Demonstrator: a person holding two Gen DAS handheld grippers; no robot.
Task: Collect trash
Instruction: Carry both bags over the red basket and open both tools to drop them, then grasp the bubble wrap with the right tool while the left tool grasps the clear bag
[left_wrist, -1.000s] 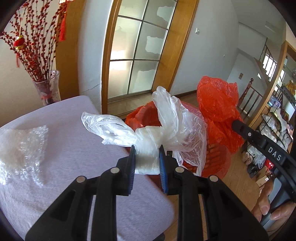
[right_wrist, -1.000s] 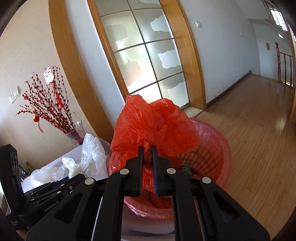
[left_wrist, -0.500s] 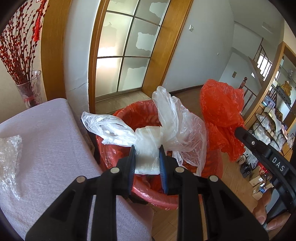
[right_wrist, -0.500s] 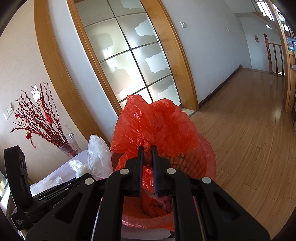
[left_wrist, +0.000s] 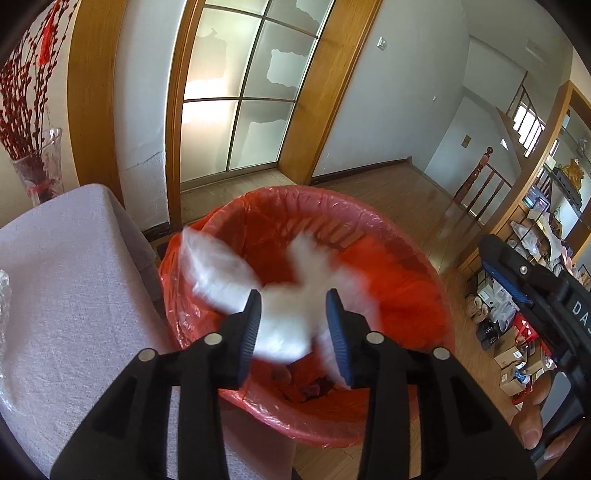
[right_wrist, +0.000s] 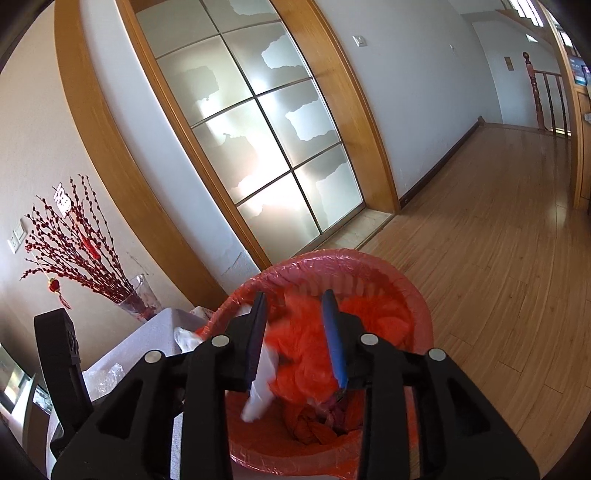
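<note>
A red bin lined with a red bag (left_wrist: 369, 218) stands beside the table; it also shows in the right wrist view (right_wrist: 417, 295). My left gripper (left_wrist: 293, 325) is open above the bin, and a clear white plastic bag (left_wrist: 291, 291), motion-blurred, is falling between its fingers. My right gripper (right_wrist: 295, 332) is open above the bin, and a crumpled red plastic bag (right_wrist: 303, 354) is dropping from it into the bin, beside the white bag (right_wrist: 258, 395). The right gripper's body (left_wrist: 535, 295) shows at the right of the left wrist view.
A table with a grey cloth (left_wrist: 62, 295) lies left of the bin, with clear bubble wrap (right_wrist: 107, 376) on it. A glass vase of red branches (left_wrist: 33, 162) stands at its far corner. Wooden floor (right_wrist: 498, 258) lies to the right.
Both grippers have opened over the bin. The white bag has left the left gripper and the red bag has left the right gripper; both are falling into the bin.
</note>
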